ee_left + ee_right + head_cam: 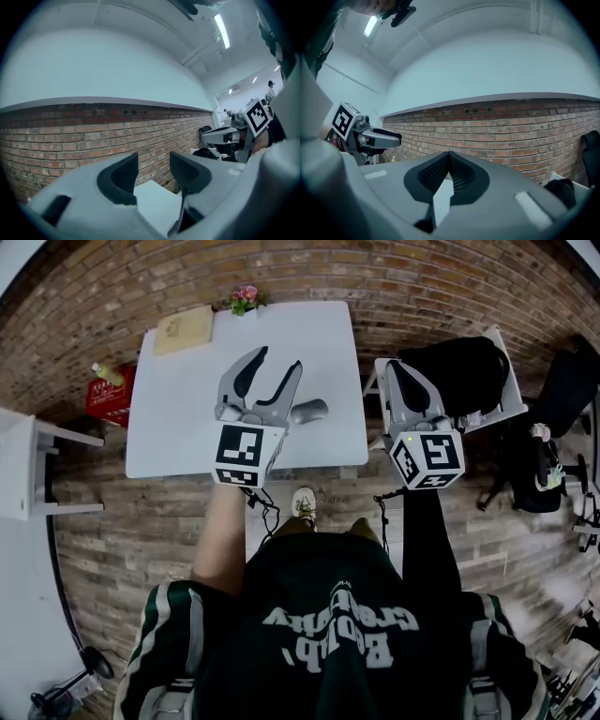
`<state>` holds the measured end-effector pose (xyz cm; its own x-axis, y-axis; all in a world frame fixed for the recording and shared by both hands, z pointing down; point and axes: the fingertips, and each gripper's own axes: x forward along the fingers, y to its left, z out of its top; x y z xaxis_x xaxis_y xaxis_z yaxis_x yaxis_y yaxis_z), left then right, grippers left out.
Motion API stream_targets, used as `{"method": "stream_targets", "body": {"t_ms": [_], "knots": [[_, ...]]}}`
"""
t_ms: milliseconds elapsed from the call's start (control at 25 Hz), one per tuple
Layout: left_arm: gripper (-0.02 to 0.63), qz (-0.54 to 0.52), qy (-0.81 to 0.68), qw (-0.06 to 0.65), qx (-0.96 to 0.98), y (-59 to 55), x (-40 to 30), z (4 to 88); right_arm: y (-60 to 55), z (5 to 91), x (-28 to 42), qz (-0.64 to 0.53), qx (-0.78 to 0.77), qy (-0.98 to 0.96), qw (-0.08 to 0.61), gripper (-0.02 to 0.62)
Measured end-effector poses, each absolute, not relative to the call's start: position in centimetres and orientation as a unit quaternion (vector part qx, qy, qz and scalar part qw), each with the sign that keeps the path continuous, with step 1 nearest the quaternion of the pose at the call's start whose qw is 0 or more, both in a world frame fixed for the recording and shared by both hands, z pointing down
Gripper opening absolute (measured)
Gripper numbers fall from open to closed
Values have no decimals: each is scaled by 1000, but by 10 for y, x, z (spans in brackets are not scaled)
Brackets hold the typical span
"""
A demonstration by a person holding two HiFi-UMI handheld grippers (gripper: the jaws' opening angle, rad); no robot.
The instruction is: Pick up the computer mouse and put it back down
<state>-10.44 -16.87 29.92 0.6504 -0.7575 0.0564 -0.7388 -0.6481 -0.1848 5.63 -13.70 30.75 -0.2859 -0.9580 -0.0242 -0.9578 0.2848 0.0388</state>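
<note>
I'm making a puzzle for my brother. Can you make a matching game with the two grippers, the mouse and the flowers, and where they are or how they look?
Things:
1. left gripper
2. right gripper
3. computer mouse
4. pink flowers

Places or states:
A. at the far edge of the white table
B. jaws together
C. jaws apart, nothing between them
D. grey, lying near the table's right side

Pairs: 1-C, 2-B, 3-D, 4-A

Left tongs (279, 360), jaws apart, above white table (173, 418); mouse (309, 411) just beside them.

Head overhead; gripper views toward wall (93, 136)
</note>
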Motion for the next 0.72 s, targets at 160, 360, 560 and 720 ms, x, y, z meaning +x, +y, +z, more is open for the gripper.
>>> {"method": "stream_targets", "body": {"t_ms": [160, 360, 560, 720], "knots": [[216, -60, 397, 75, -913, -204, -101, 298, -170, 308, 49, -25, 603, -797, 5, 14], [216, -58, 380, 73, -920, -235, -98, 303, -198, 312, 46, -25, 610, -792, 8, 14], [232, -57, 374, 56, -924, -253, -95, 316, -215, 326, 51, -11, 613, -790, 10, 14], [169, -53, 416, 41, -907, -269, -105, 321, -224, 328, 56, -8, 611, -791, 9, 14]]}}
